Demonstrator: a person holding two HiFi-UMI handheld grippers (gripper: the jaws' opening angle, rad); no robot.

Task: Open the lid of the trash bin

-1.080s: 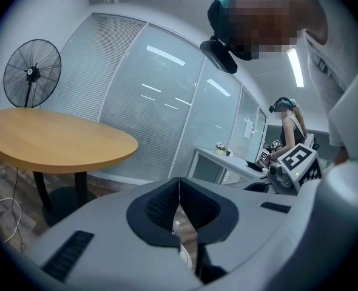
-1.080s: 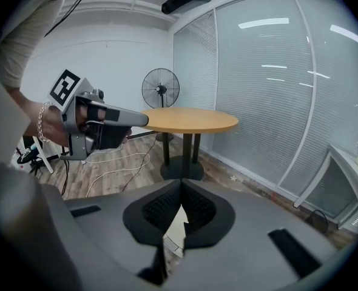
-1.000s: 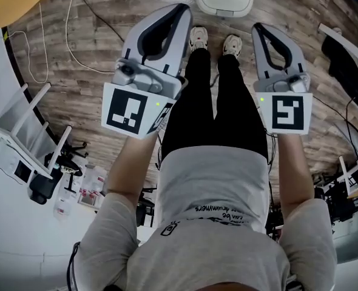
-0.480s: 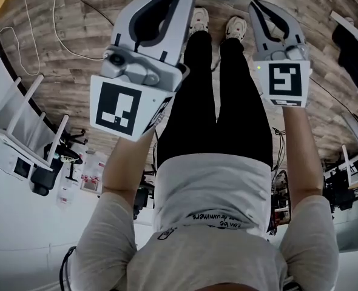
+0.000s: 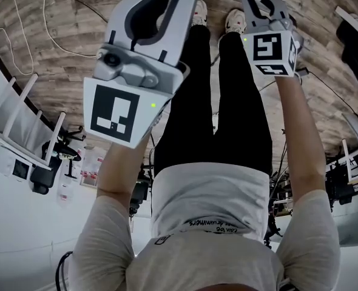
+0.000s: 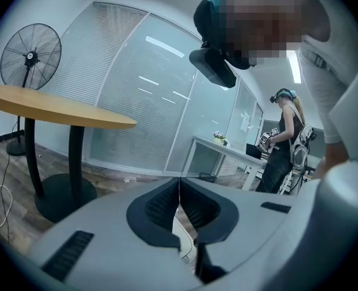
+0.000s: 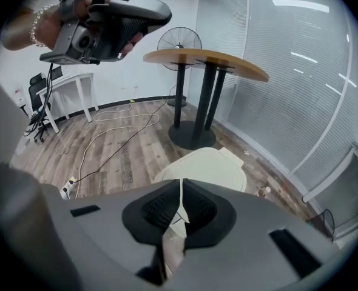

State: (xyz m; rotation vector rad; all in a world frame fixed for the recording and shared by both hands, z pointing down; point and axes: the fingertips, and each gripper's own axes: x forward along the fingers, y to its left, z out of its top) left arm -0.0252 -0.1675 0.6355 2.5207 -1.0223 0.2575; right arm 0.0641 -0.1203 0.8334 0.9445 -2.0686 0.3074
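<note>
Fingers (image 6: 158,208) of L gripper (image 6: 179,183) closed, empty; R gripper (image 7: 180,187) same, gap to near edge of closed trash bin (image 7: 209,162).

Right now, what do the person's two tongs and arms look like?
Both the left tongs and right tongs are light grey with dark ribbed pads inside. Each carries a white cube with a black square marker and a green light. The person wears a grey short-sleeved shirt.
</note>
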